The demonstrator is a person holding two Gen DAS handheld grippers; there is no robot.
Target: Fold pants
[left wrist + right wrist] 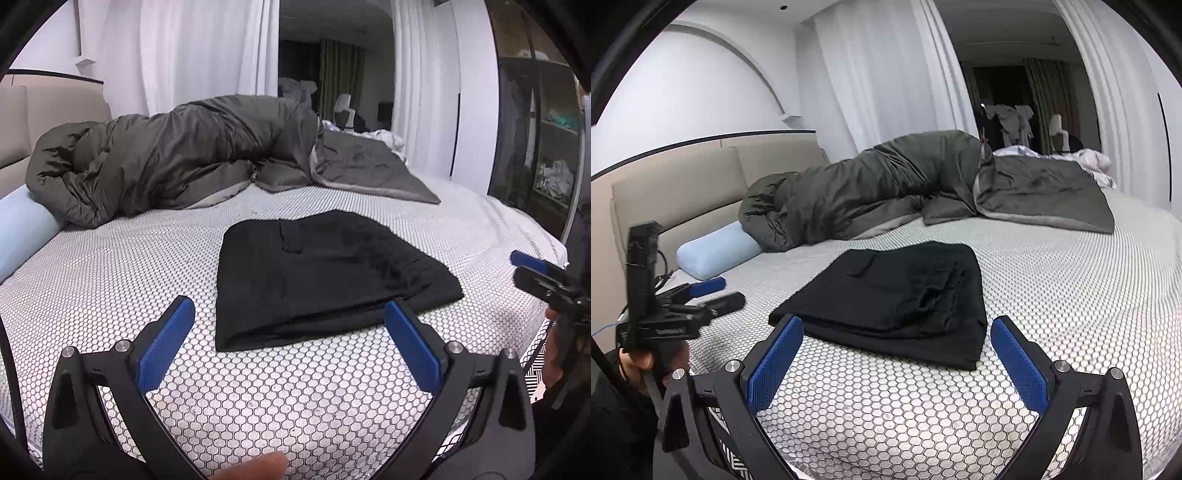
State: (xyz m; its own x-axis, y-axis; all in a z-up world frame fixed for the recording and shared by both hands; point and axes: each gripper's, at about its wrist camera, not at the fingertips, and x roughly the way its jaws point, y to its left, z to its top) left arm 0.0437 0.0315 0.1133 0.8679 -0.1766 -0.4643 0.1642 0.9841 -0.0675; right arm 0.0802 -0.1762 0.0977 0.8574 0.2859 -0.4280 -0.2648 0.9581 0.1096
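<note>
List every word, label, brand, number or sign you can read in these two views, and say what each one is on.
None: no readable text in either view.
The black pants, folded on the bed sheet, show no label or tag.
The left gripper and right gripper, both open, carry no legible markings.
Items on the shelf are too small and blurred to read.

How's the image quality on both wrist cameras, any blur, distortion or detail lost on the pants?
Left wrist: sharp, heavy fisheye bending the curtains; the black pants read as a near-flat dark mass, folds faint. Right wrist: also sharp, layered edges of the pants show better; the left gripper at the frame edge looks slightly smeared. Dark corners in both.
</note>
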